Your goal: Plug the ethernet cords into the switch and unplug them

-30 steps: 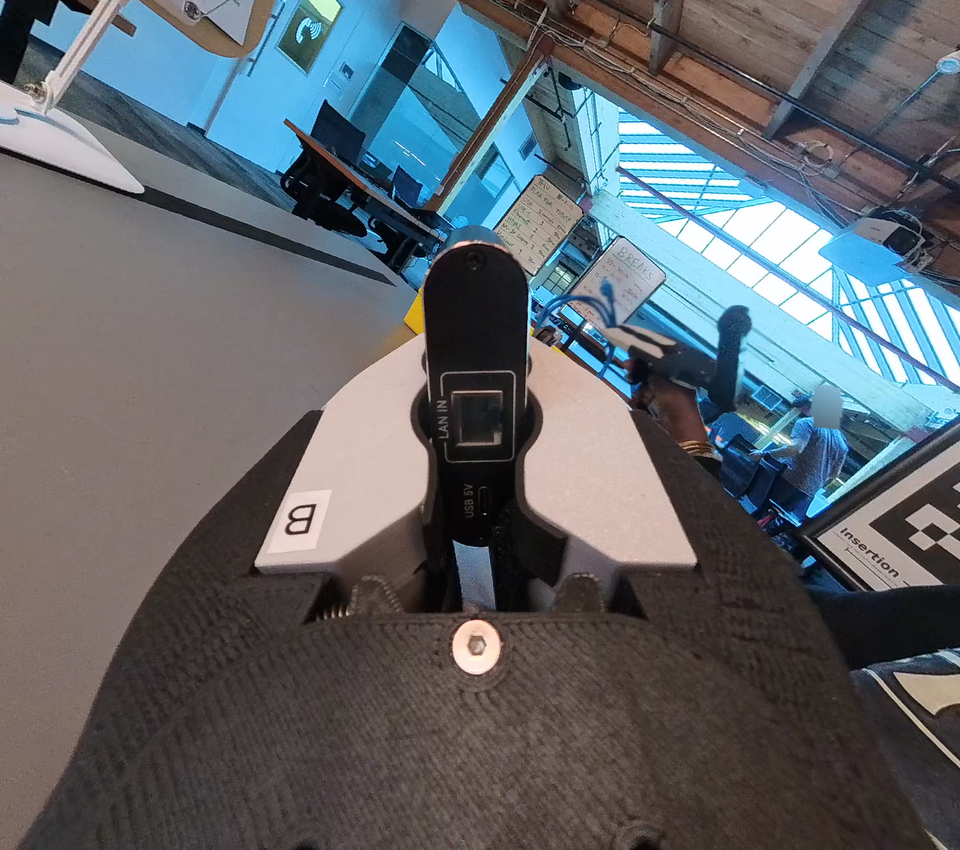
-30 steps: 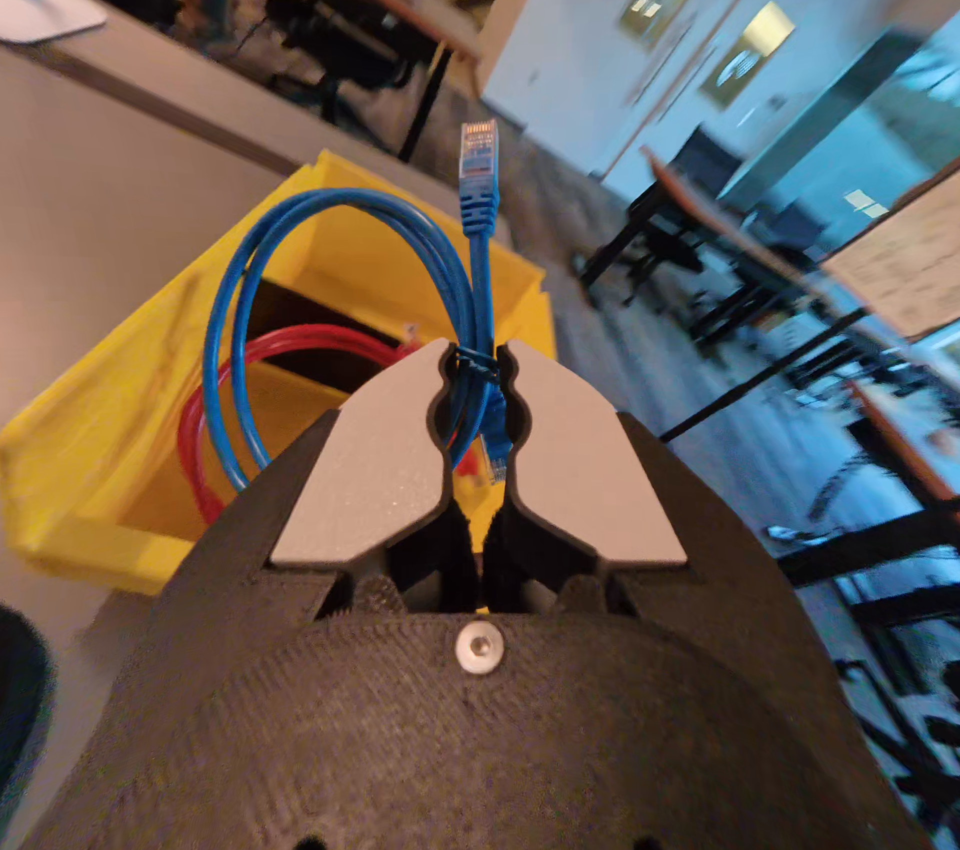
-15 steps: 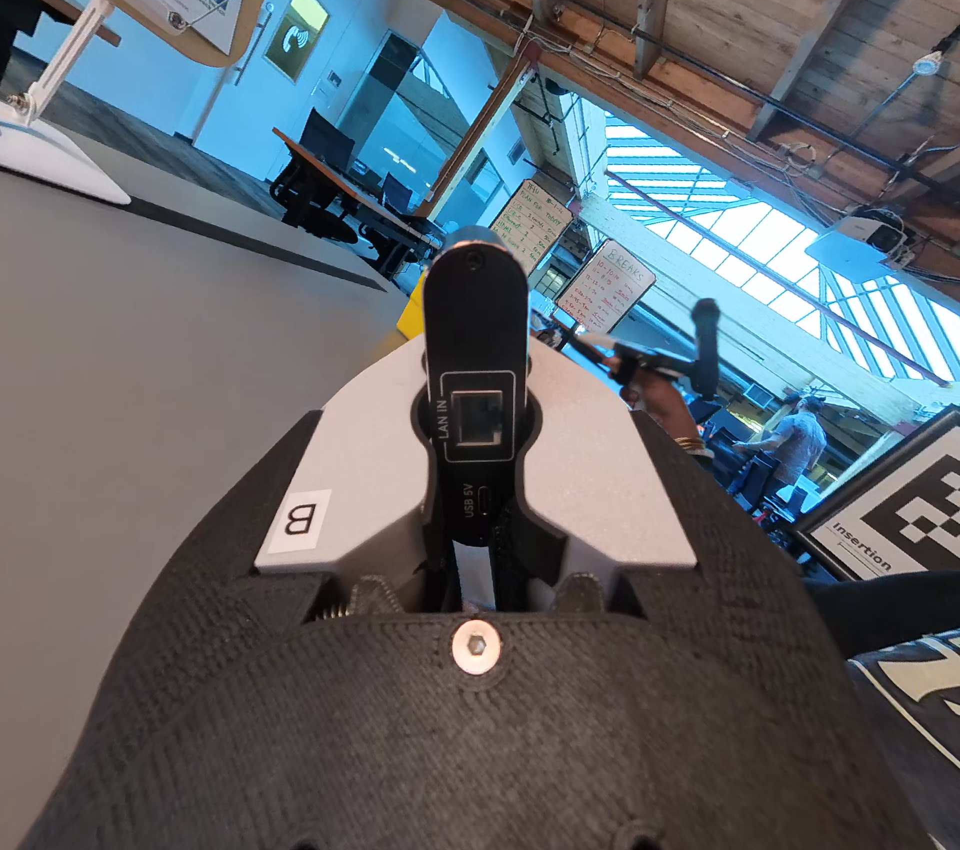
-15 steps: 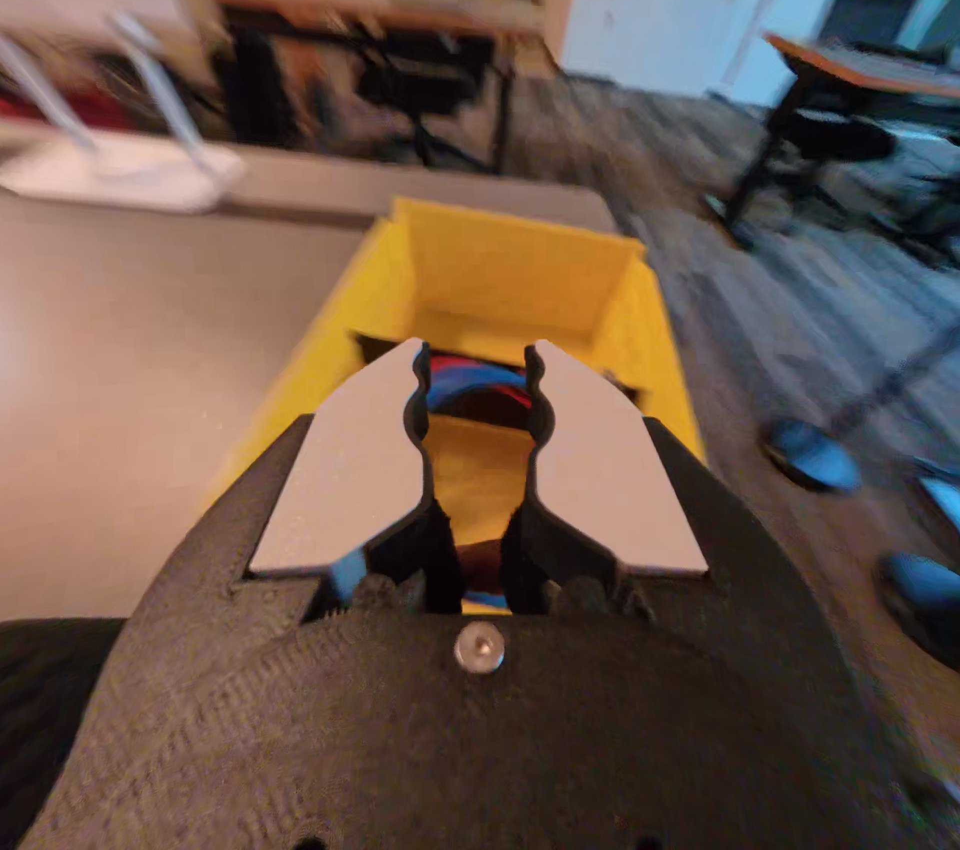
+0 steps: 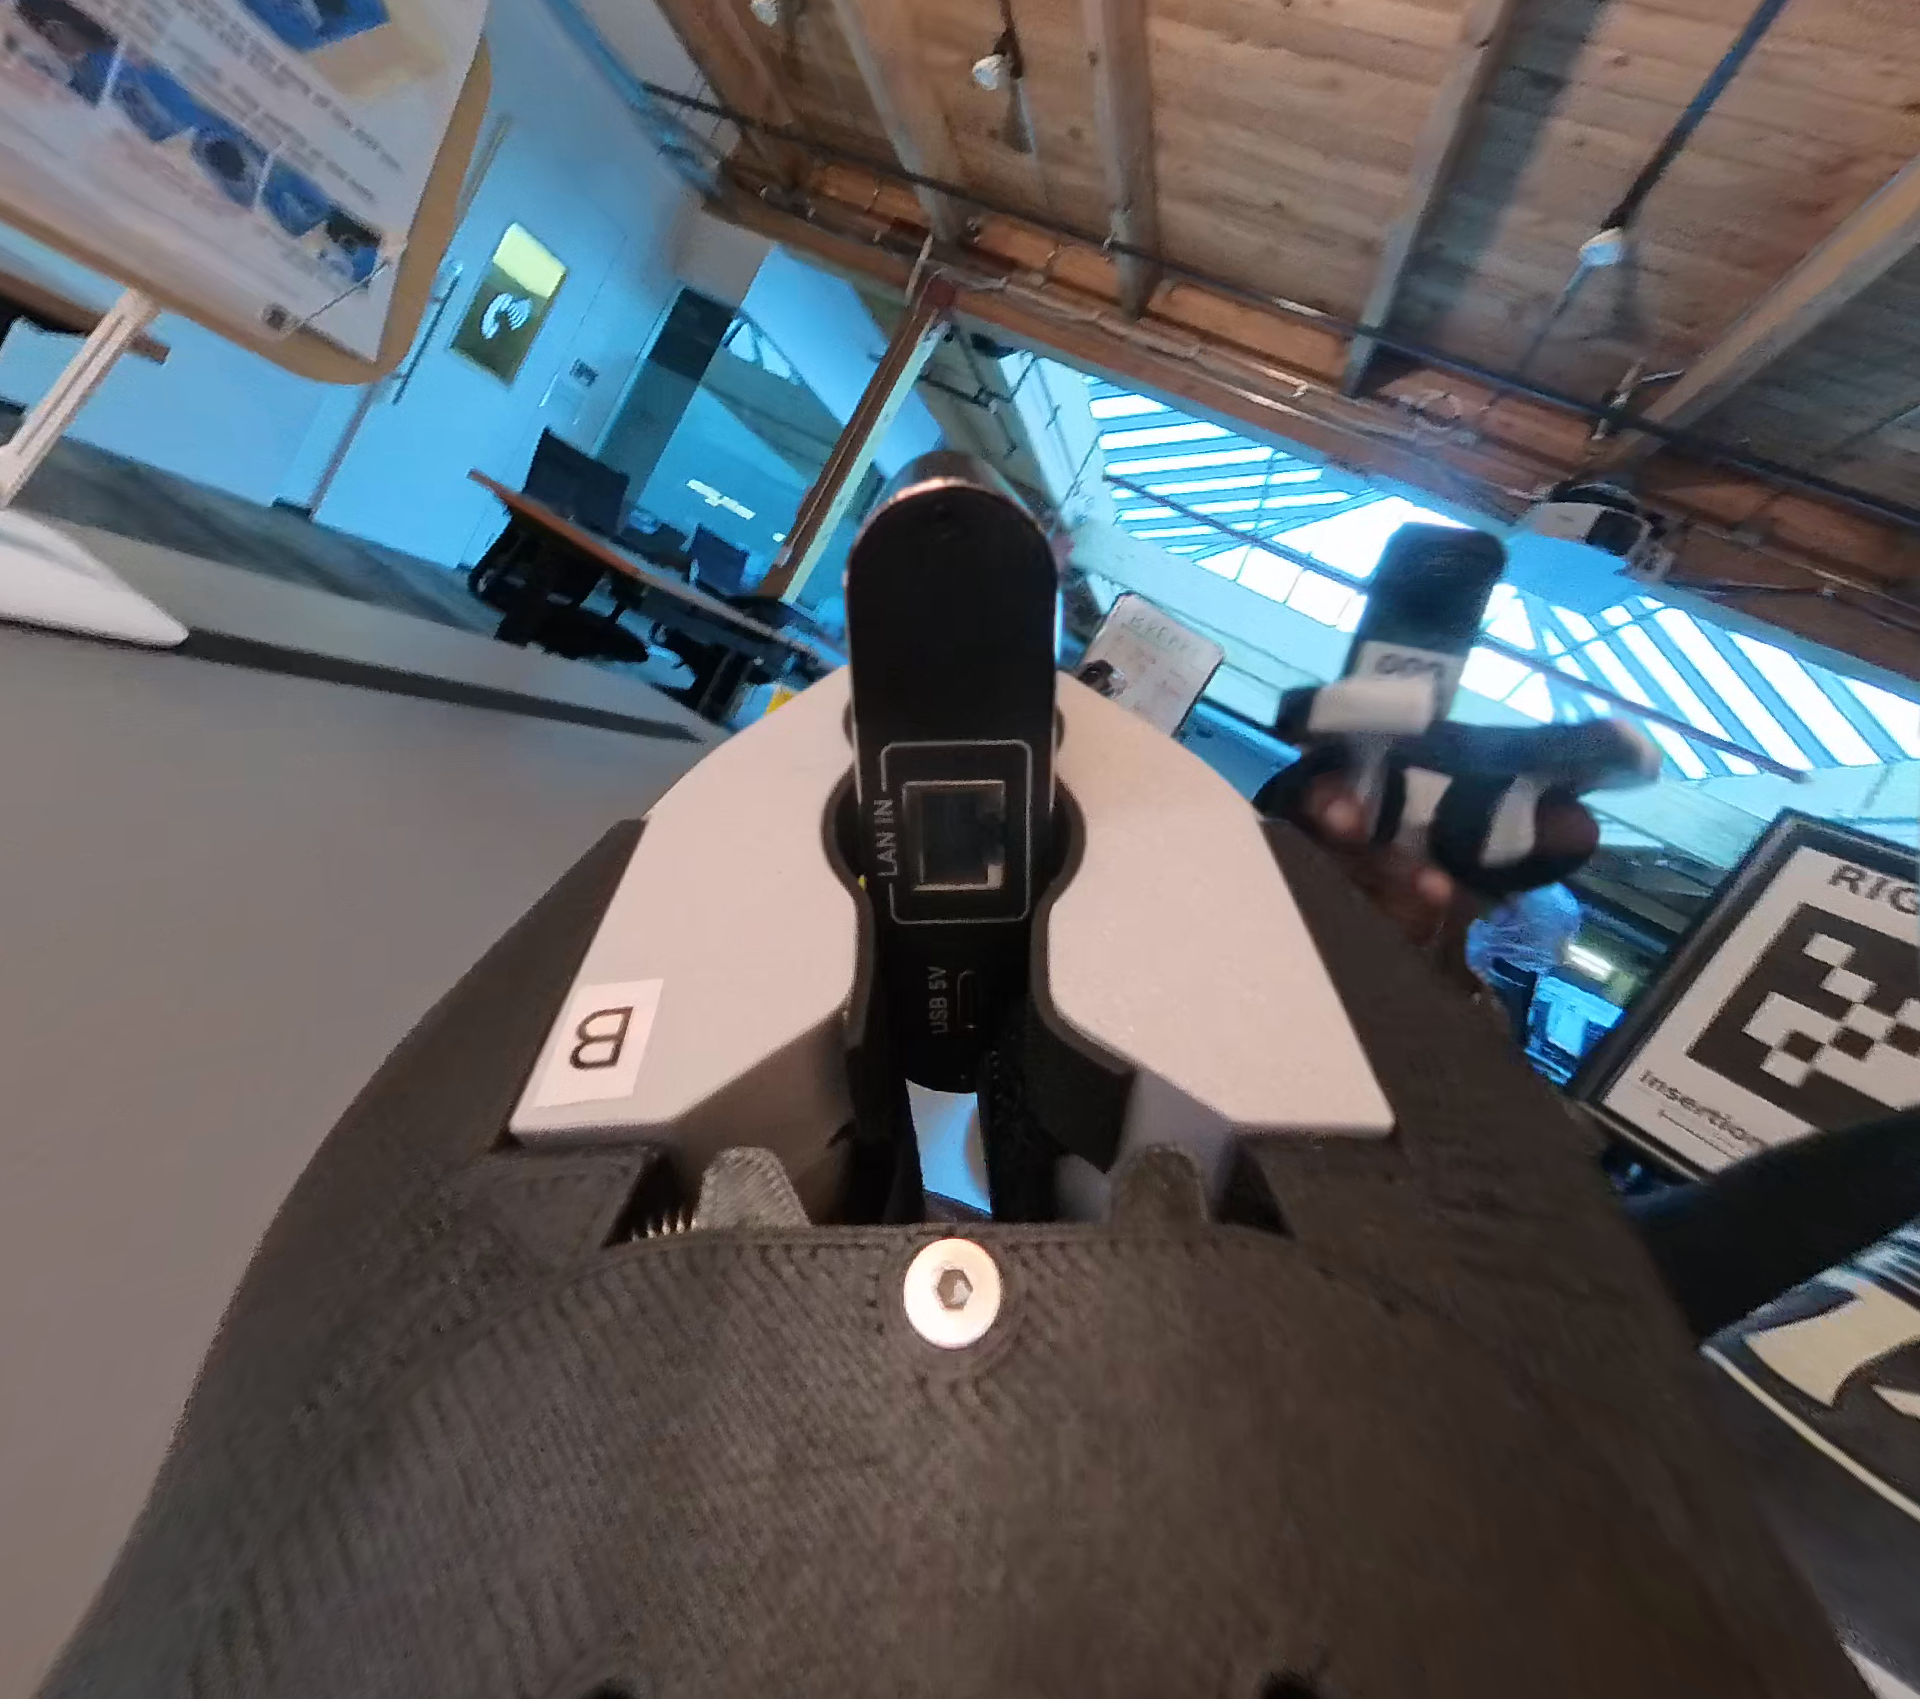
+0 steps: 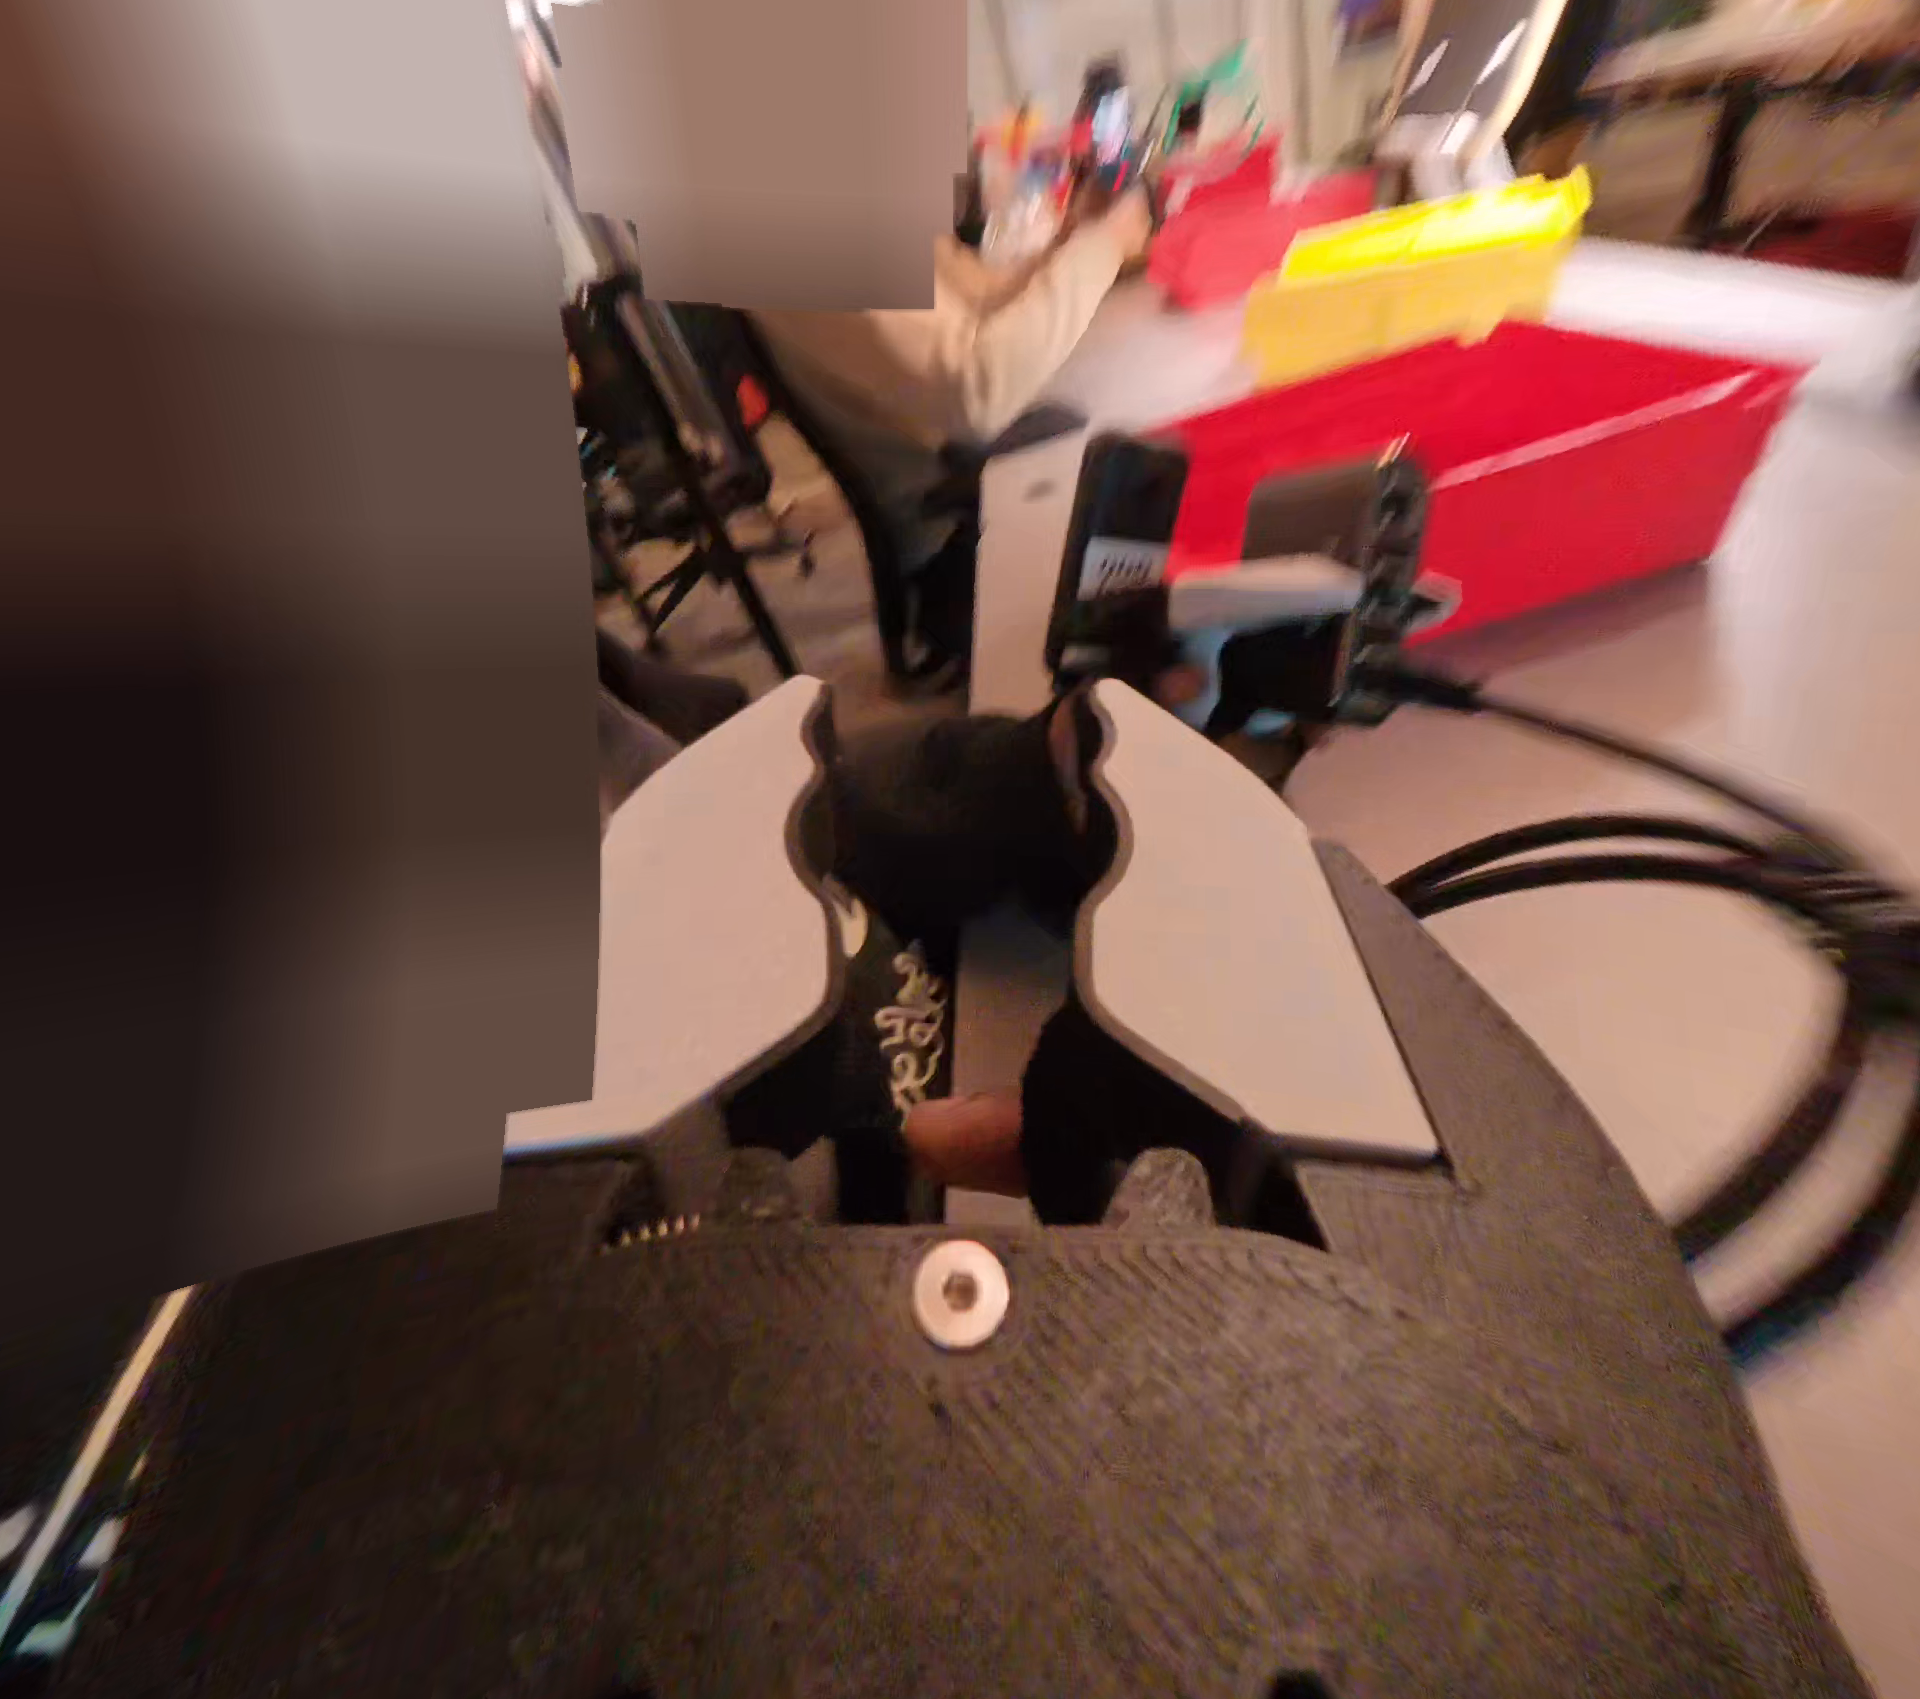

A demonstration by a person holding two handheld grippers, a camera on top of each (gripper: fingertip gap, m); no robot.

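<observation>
My left gripper (image 5: 951,745) is shut on the black switch (image 5: 948,600) and holds it upright above the grey table, its network port facing the camera. My right gripper (image 6: 956,704) is open and empty, with its jaws well apart. It points at the left gripper (image 6: 1299,610) and the switch (image 6: 1117,548), which show blurred a short way ahead. In the left wrist view the right gripper (image 5: 1455,745) shows blurred at the right, held by a hand. No ethernet cord is in view.
A red bin (image 6: 1538,465) and a yellow bin (image 6: 1413,278) stand on the table behind the left gripper. Black cables (image 6: 1662,849) loop across the table at the right. A marker board (image 5: 1787,1005) stands at the right. A white stand base (image 5: 73,600) sits far left.
My right gripper let go of the blue cord over the yellow bin, then swung round to face the left gripper. My left gripper tilted up a little, still holding the switch.
</observation>
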